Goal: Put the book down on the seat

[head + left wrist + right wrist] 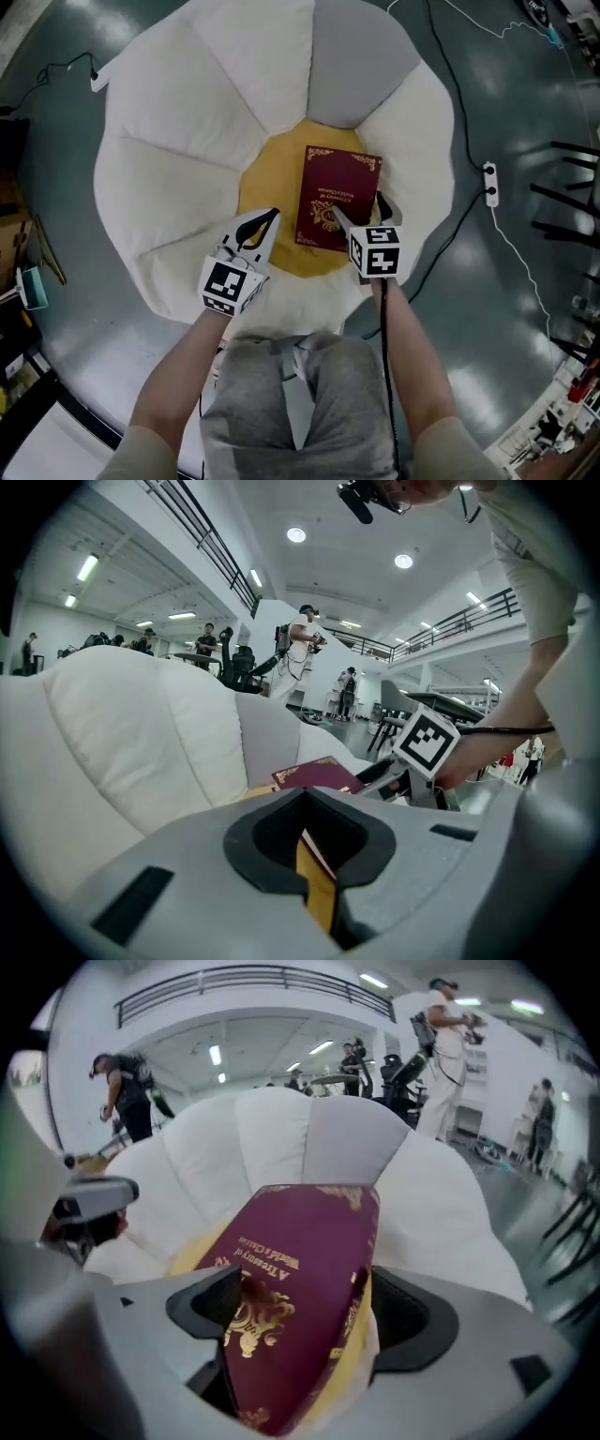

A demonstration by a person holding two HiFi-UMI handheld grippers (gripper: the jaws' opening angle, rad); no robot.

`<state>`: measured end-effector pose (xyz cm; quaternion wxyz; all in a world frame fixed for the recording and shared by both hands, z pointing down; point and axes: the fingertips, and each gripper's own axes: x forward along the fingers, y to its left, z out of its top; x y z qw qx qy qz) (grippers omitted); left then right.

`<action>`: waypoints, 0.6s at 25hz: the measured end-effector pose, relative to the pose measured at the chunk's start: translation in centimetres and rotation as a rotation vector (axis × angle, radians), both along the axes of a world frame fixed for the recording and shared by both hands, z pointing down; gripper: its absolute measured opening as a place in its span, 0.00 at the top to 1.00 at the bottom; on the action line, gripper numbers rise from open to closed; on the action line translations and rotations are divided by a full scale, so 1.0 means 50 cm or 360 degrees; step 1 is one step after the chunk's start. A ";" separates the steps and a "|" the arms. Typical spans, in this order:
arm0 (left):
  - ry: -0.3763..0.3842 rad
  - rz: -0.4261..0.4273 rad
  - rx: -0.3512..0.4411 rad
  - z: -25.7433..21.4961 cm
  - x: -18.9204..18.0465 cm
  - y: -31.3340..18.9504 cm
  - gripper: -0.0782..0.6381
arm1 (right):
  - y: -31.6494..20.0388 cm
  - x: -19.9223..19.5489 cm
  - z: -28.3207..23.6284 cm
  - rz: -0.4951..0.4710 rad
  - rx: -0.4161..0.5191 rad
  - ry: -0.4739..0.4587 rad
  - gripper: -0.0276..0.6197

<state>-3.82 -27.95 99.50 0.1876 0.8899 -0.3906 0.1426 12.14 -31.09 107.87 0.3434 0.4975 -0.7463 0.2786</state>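
Observation:
A maroon book (pixel 336 192) with gold print lies face up on the yellow centre (pixel 267 178) of a white flower-shaped seat (pixel 187 122). My right gripper (pixel 361 214) is at the book's near right corner. Its jaws stand wide on either side of that corner and do not press on it. In the right gripper view the book (pixel 300 1269) fills the gap between the jaws of the right gripper (pixel 300 1330). My left gripper (pixel 270 217) hovers just left of the book over the yellow centre, jaws together and empty. In the left gripper view the book (pixel 314 775) lies beyond the left gripper (pixel 314 855).
One seat petal (pixel 361 66) is grey. Cables and power strips (pixel 489 183) lie on the dark floor around the seat. Dark chair legs (pixel 572 187) stand at the right, a cardboard box (pixel 14 234) at the left. People stand far off in both gripper views.

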 end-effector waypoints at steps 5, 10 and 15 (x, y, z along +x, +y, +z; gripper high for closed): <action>0.0013 0.0009 0.0001 -0.001 0.025 0.002 0.88 | -0.004 0.034 0.028 0.0028 0.0038 0.0041 0.34; 0.0010 0.0014 0.0010 -0.018 0.025 0.012 0.88 | 0.003 0.042 0.017 0.0088 0.0019 0.0021 0.34; 0.0010 -0.0025 0.0025 -0.095 0.000 0.008 0.88 | 0.021 0.033 -0.070 0.0109 0.0024 -0.0008 0.34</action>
